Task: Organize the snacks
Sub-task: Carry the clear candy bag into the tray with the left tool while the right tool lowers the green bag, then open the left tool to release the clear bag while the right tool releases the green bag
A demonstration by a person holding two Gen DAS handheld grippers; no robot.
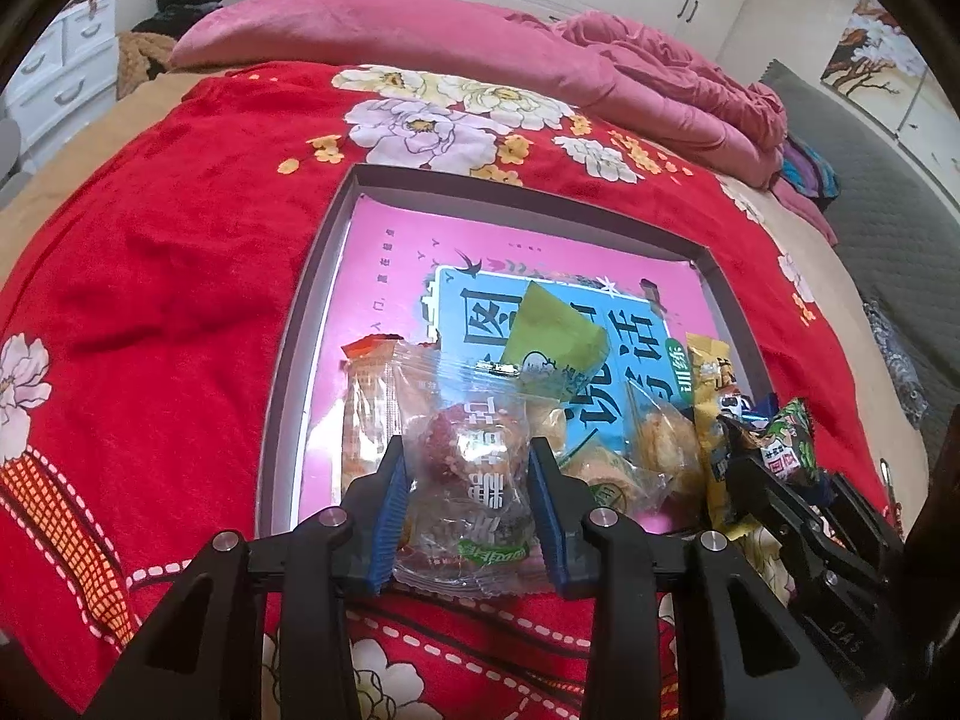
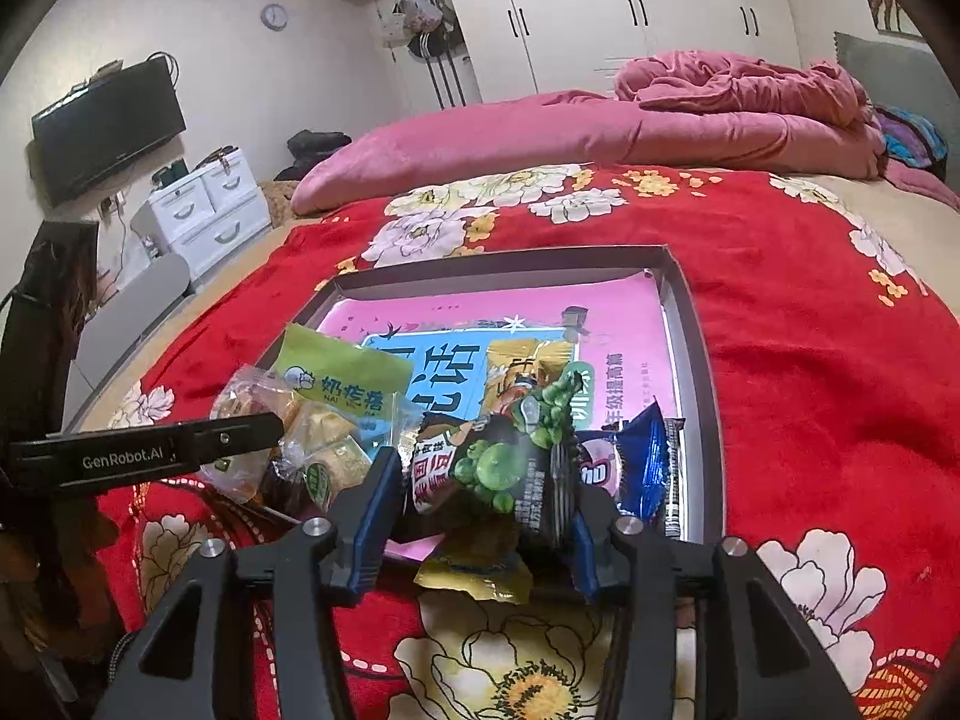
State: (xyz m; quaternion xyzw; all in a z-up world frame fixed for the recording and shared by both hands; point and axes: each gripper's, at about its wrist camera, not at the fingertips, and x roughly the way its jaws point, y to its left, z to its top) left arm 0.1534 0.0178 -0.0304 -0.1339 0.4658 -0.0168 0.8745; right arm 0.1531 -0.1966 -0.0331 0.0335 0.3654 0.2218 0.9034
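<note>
A shallow grey-rimmed tray (image 1: 300,330) (image 2: 690,330) lies on the red flowered blanket, with a pink and blue printed sheet inside it. Several snack packets are heaped at its near edge. My left gripper (image 1: 468,468) is shut on a clear packet with a red ball inside (image 1: 462,450), over the tray's near rim. My right gripper (image 2: 480,480) stands around a dark packet printed with green peas (image 2: 510,468); a gap shows beside its left pad, and the right pad is hidden behind the packet. A green packet (image 1: 552,342) (image 2: 342,378), a yellow one (image 1: 711,396) and a blue one (image 2: 642,462) lie nearby.
A pink quilt (image 1: 420,36) and crumpled bedding (image 2: 750,96) lie at the far side of the bed. White drawers (image 2: 210,204) and a wall television (image 2: 108,126) stand to the left. A yellow wrapper (image 2: 474,576) lies on the blanket below the right gripper.
</note>
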